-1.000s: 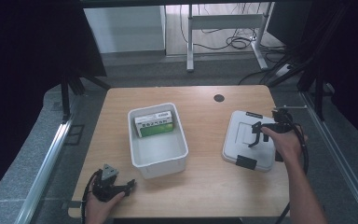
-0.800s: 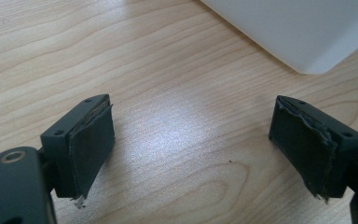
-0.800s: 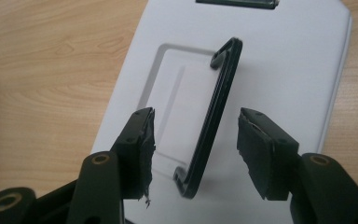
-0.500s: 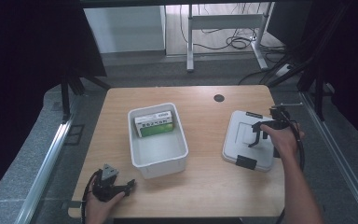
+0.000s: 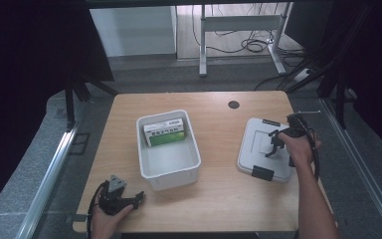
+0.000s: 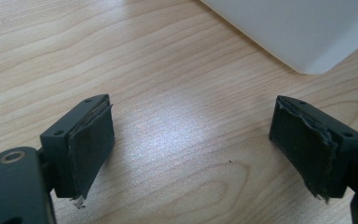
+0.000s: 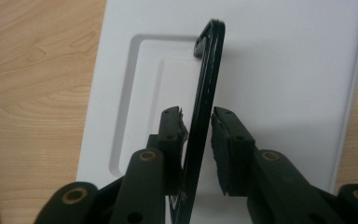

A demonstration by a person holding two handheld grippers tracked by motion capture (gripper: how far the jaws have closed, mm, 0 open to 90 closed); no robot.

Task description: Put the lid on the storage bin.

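Note:
A white lid (image 5: 258, 149) lies flat on the right side of the table, with a thin black handle (image 7: 212, 56) standing up from its middle. My right gripper (image 5: 273, 144) reaches over the lid from the right. In the right gripper view its jaws (image 7: 199, 126) have just been closing and stand close on both sides of the handle, which runs between the pads. An open white bin (image 5: 171, 179) sits mid-table with a green box (image 5: 165, 133) lying at its far end. My left gripper (image 5: 137, 199) rests at the near left edge, open over bare wood (image 6: 191, 144).
Black clips sit on the lid's far edge (image 5: 270, 122) and near edge (image 5: 262, 173). A round black grommet (image 5: 234, 104) is set in the far tabletop. A corner of the bin (image 6: 298, 28) rises just ahead of the left gripper. Bare wood separates bin and lid.
The right hand has sunk slightly onto the lid around the handle. The left hand, the bin and the lid have stayed where they were.

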